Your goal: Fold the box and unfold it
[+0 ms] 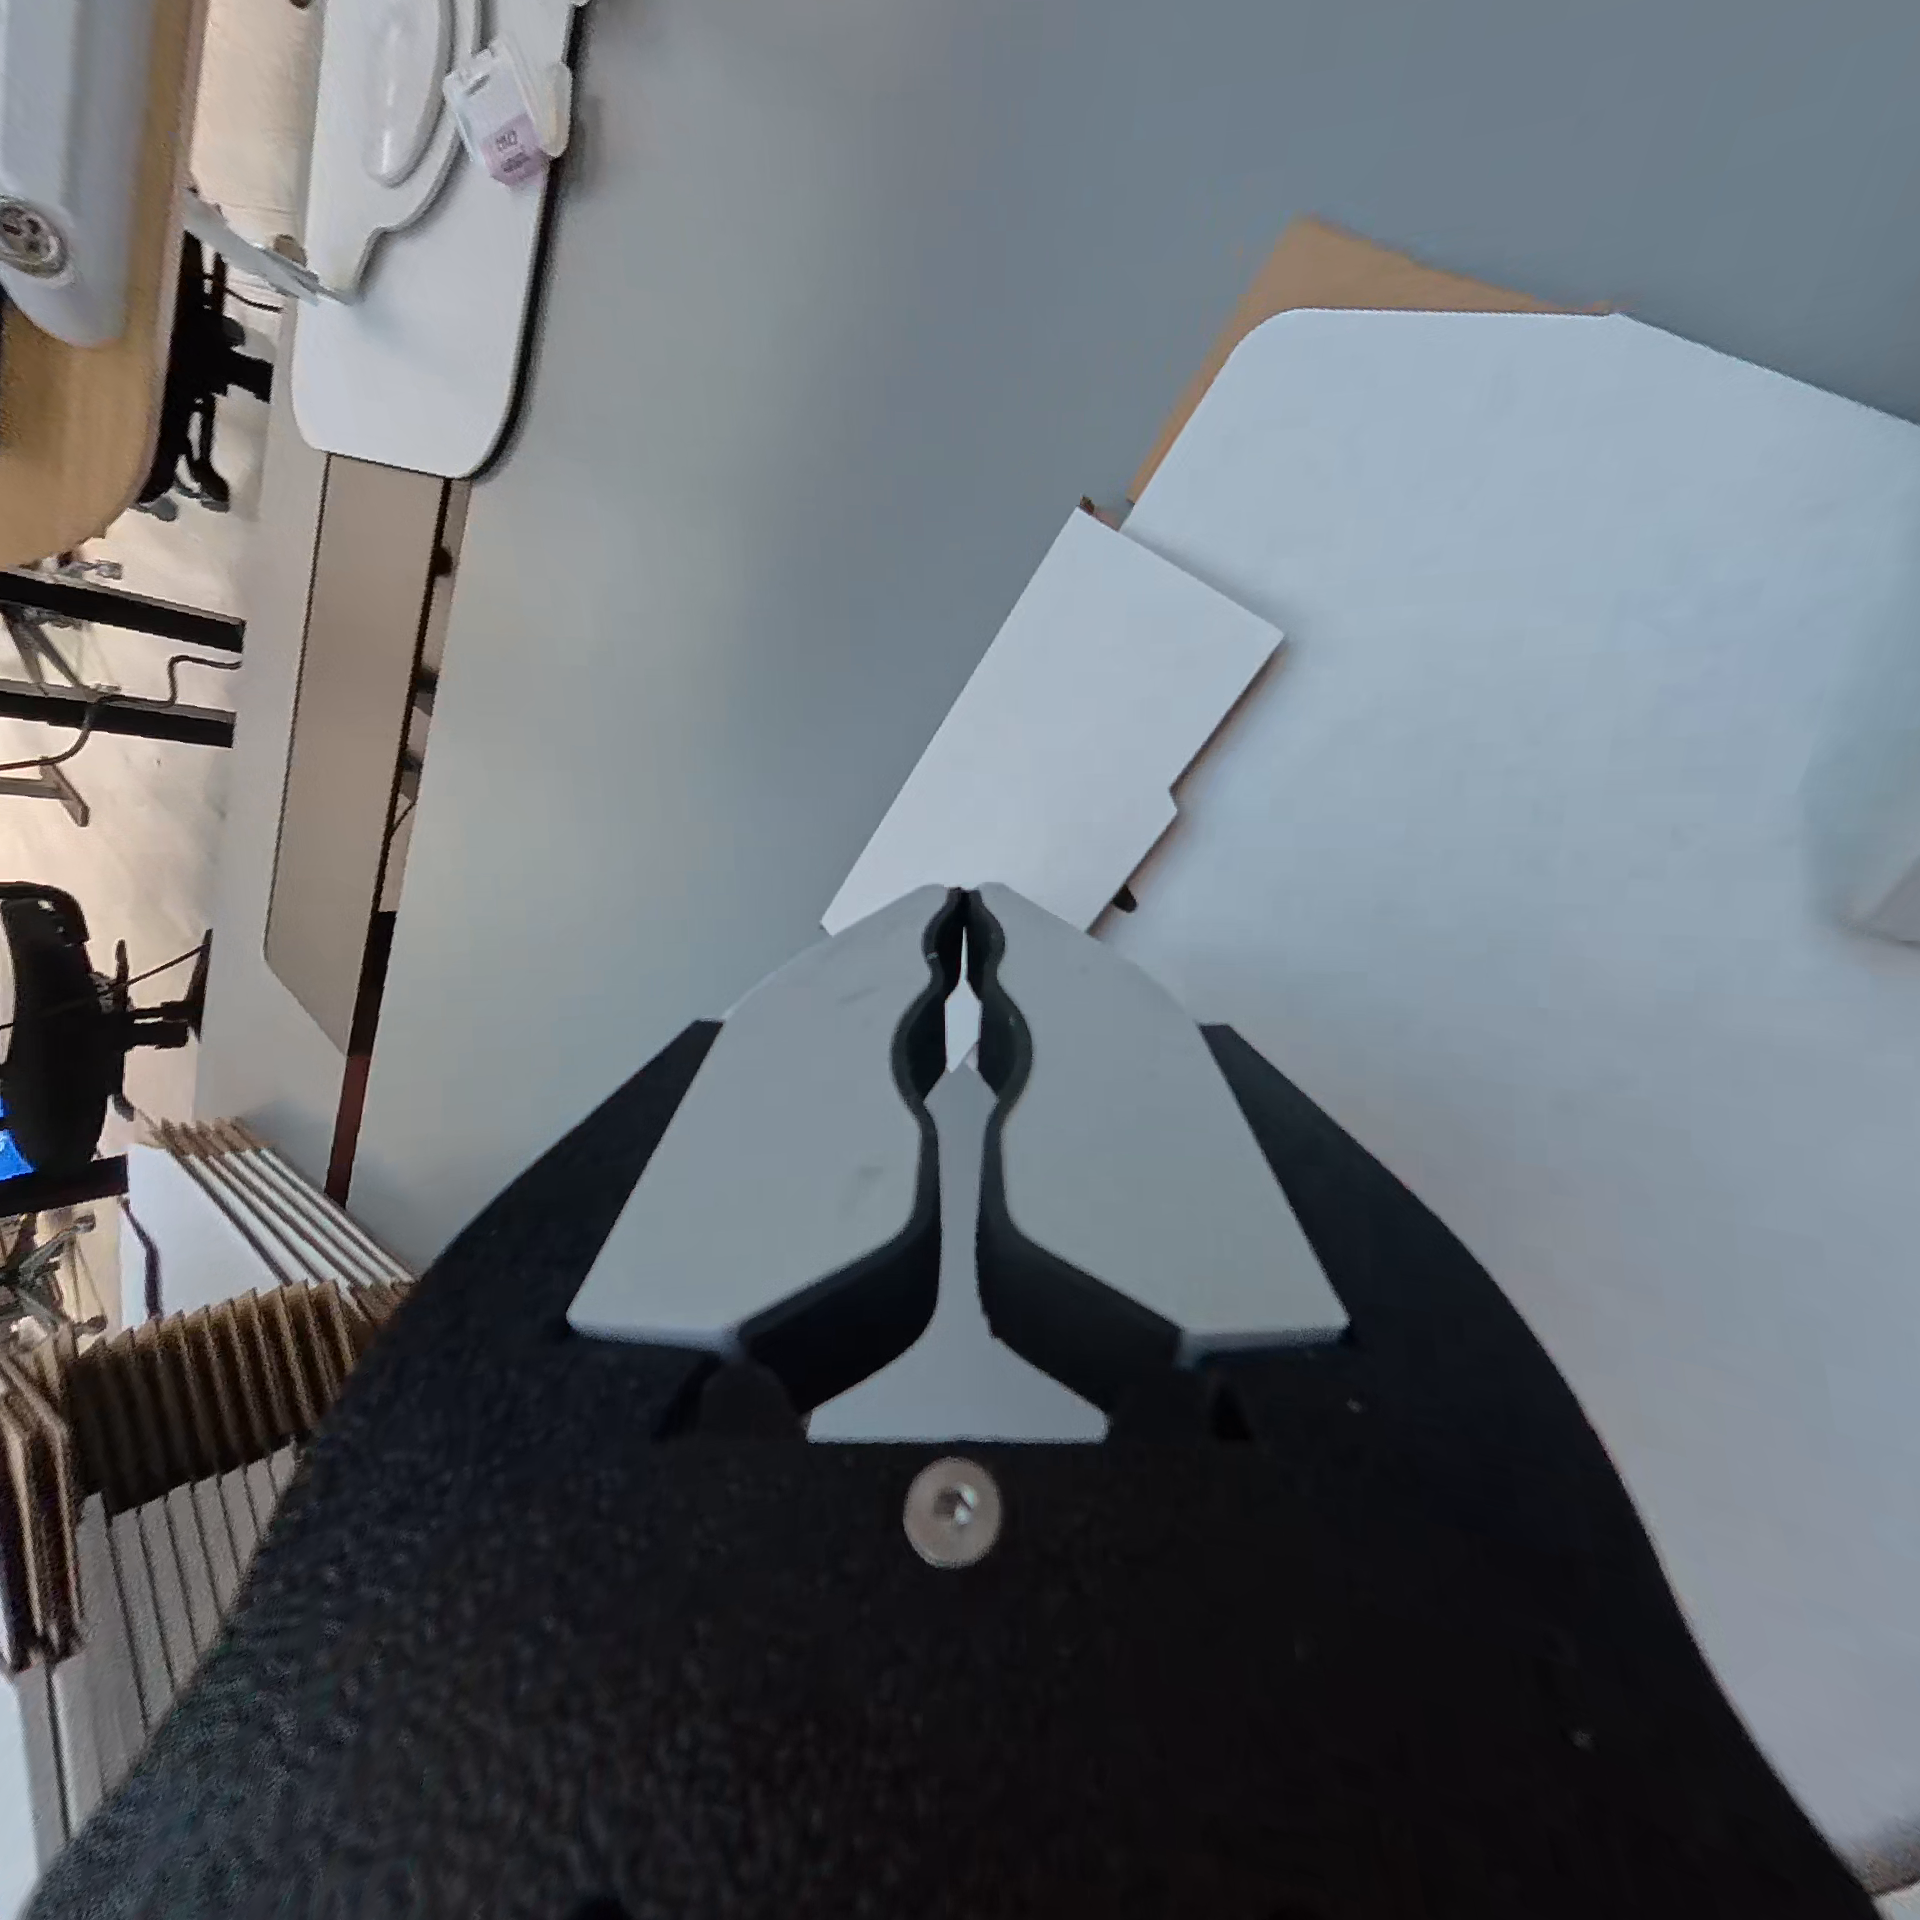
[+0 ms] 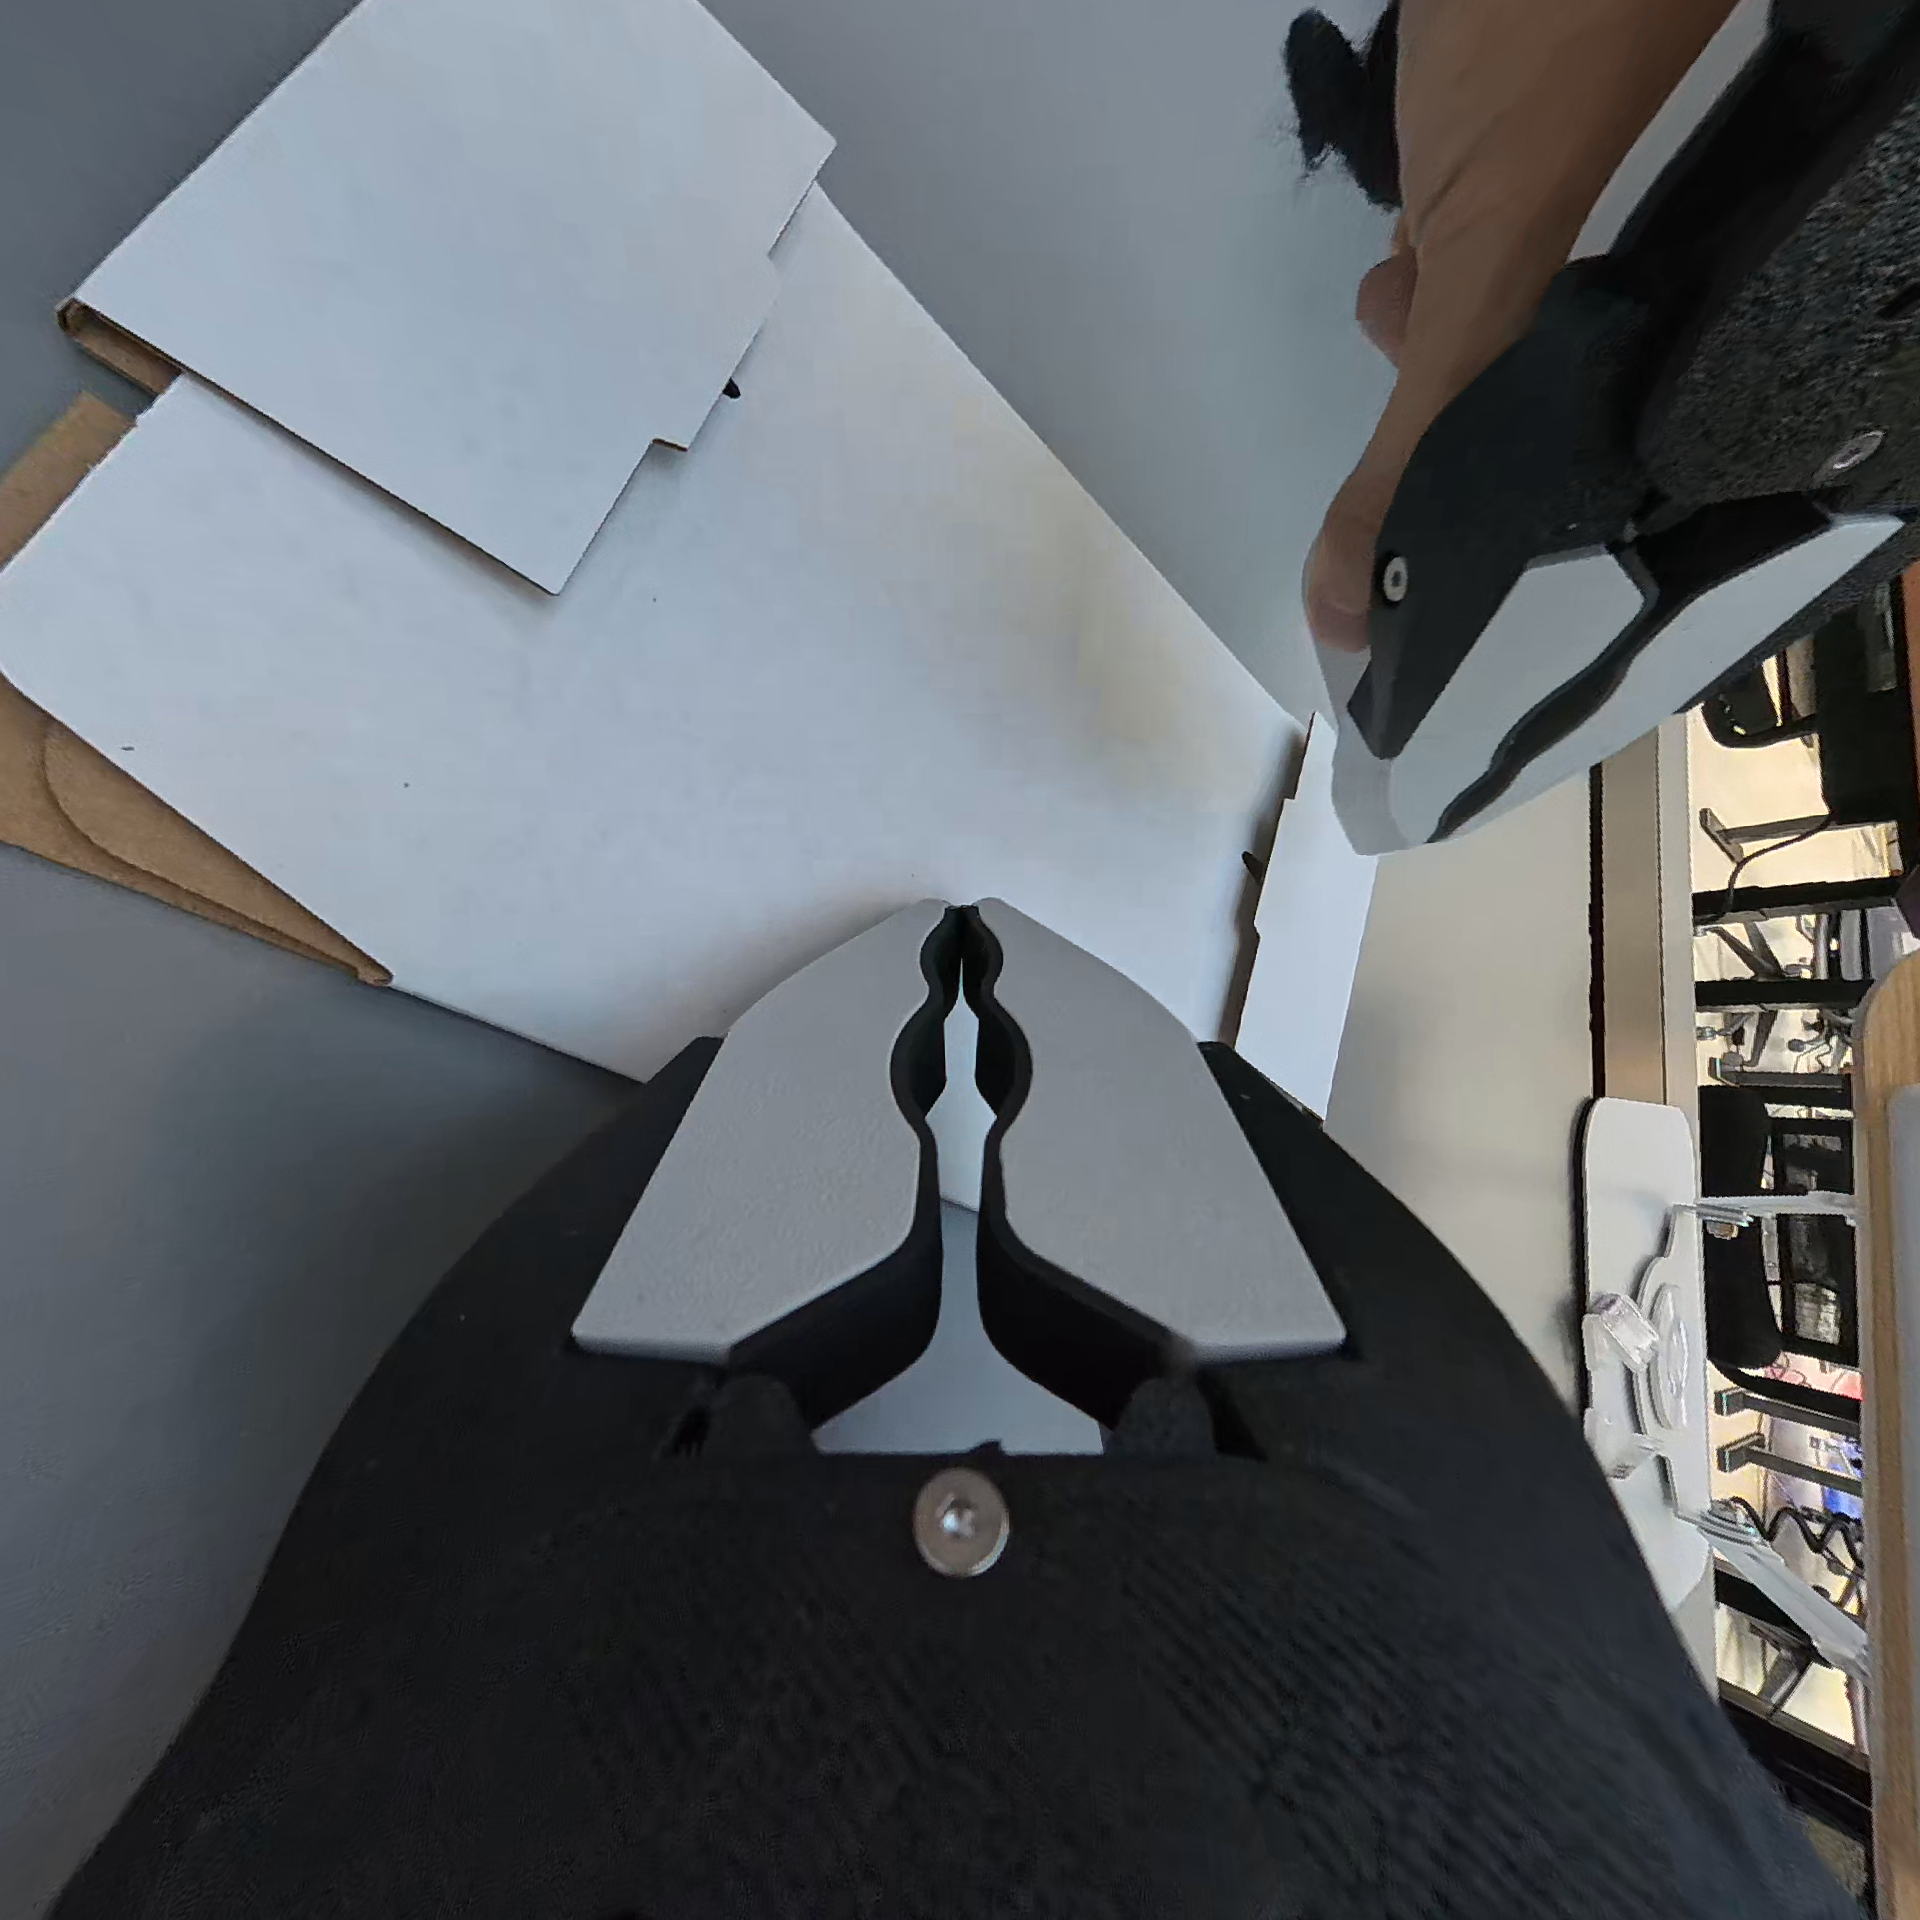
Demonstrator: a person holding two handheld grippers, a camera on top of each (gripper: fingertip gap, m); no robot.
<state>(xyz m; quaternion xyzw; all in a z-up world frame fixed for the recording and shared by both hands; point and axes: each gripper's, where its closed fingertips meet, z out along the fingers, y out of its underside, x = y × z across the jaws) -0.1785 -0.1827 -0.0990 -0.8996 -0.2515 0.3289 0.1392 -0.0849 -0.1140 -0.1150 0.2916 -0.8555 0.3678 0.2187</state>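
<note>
The box is a flat white cardboard blank lying on the grey table, with its brown inner side showing at the left edge. One side flap is folded over onto the main panel. The opposite side flap is tilted up; it also shows in the left wrist view, beside the main panel. My left gripper is shut, with its tips at this flap's near edge. It shows at the upper right of the right wrist view, held by a hand. My right gripper is shut, with its tips over the panel's near edge.
The grey table runs on beyond the box. A stack of flat cardboard blanks stands past its edge at the lower left. White plastic parts lie at the far end. A clear plastic stand sits near the table's right edge, with office chairs behind it.
</note>
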